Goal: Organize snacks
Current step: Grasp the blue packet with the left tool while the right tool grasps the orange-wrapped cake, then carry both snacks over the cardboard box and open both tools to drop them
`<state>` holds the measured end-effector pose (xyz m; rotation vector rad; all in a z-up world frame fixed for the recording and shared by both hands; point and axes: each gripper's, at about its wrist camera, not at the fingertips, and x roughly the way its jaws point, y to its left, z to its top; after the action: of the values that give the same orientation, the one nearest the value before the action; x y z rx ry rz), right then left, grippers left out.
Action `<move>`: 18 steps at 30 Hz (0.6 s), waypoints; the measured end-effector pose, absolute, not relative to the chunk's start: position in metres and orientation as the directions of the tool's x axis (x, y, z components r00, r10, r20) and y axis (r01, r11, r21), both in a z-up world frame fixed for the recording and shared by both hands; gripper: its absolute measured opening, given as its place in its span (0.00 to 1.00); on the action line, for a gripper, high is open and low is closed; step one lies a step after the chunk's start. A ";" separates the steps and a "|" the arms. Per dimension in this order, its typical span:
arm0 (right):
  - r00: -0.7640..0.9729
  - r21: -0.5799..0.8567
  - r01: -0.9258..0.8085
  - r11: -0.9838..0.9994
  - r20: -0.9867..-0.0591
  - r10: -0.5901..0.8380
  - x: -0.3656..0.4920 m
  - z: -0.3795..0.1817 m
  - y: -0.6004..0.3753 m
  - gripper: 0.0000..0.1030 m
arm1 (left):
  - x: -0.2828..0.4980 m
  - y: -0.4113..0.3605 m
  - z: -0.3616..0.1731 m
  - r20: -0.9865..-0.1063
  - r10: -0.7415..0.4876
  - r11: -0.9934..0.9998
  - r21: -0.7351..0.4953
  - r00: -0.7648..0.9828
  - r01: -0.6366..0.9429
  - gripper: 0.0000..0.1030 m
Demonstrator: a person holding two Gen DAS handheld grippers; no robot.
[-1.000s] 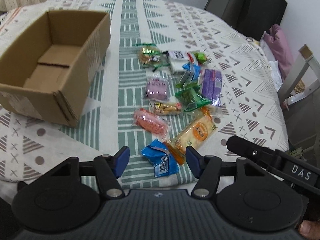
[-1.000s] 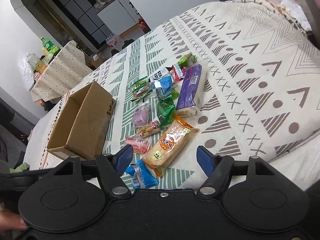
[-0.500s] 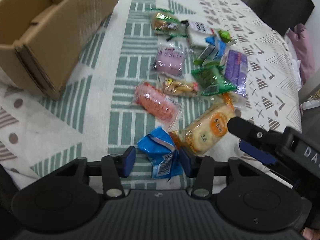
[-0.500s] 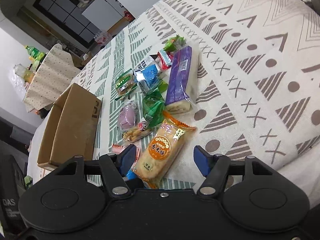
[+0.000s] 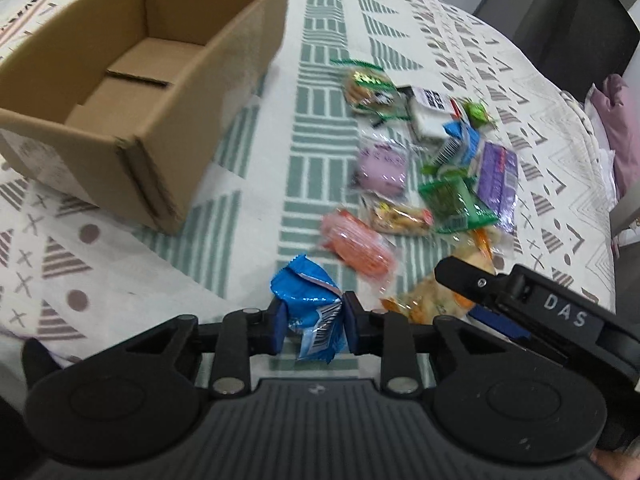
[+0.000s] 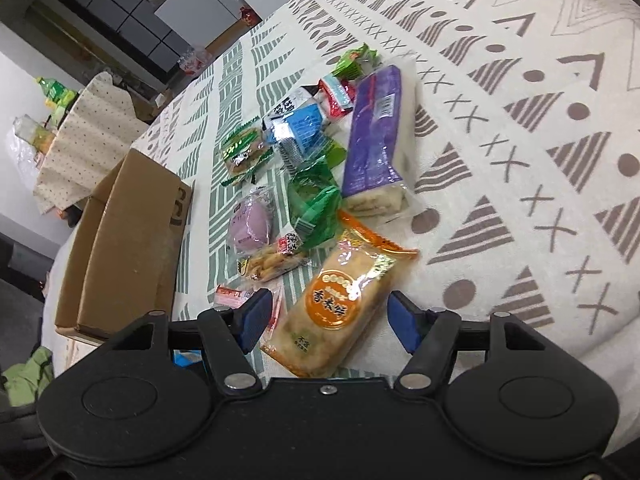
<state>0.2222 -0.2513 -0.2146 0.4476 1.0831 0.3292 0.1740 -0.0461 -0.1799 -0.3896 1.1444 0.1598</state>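
My left gripper (image 5: pixel 313 326) is shut on a crumpled blue snack packet (image 5: pixel 308 296), held just above the patterned cloth. An open cardboard box (image 5: pixel 132 68) lies to its upper left, with nothing inside. The other snacks lie in a cluster to the right: a pink packet (image 5: pixel 356 246), a purple bun (image 5: pixel 382 164), a green packet (image 5: pixel 456 200) and a long purple packet (image 5: pixel 498 178). My right gripper (image 6: pixel 330 320) is open, its blue pads straddling the near end of an orange rice-cracker packet (image 6: pixel 340 304) that lies flat on the cloth. The same box (image 6: pixel 124 240) stands at the left.
The table's rounded edge (image 5: pixel 600 248) falls away at the right, with a dark chair (image 5: pixel 560 12) and a pink cushion (image 5: pixel 620 128) beyond. A second cloth-covered table with bottles (image 6: pixel 56 96) stands far left in the right wrist view.
My left gripper closed on the blue packet and lifted it, and the view swung toward the box. My right gripper moved forward and down until it straddles the orange cracker packet.
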 end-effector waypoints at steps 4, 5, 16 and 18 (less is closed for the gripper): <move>0.444 0.471 -0.040 0.881 -0.782 0.438 0.224 -0.216 -0.244 0.62 | 0.171 -0.037 -0.173 -0.904 -0.055 0.923 -0.208 0.424 -0.325 0.27; 0.447 0.461 -0.041 0.887 -0.785 0.429 0.224 -0.216 -0.242 0.62 | 0.171 -0.035 -0.172 -0.903 -0.050 0.922 -0.206 0.426 -0.328 0.27; 0.490 0.407 -0.070 0.911 -0.781 0.387 0.210 -0.202 -0.239 0.35 | 0.165 -0.017 -0.149 -0.875 -0.037 0.916 -0.223 0.483 -0.334 0.27; 0.503 0.419 -0.075 0.905 -0.767 0.397 0.205 -0.194 -0.240 0.34 | 0.164 -0.016 -0.143 -0.866 -0.044 0.916 -0.234 0.499 -0.326 0.27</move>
<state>0.2055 -0.2405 -0.1942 0.3548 1.0079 0.2922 0.1636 -0.0156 -0.1427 -0.3948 1.0417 0.1757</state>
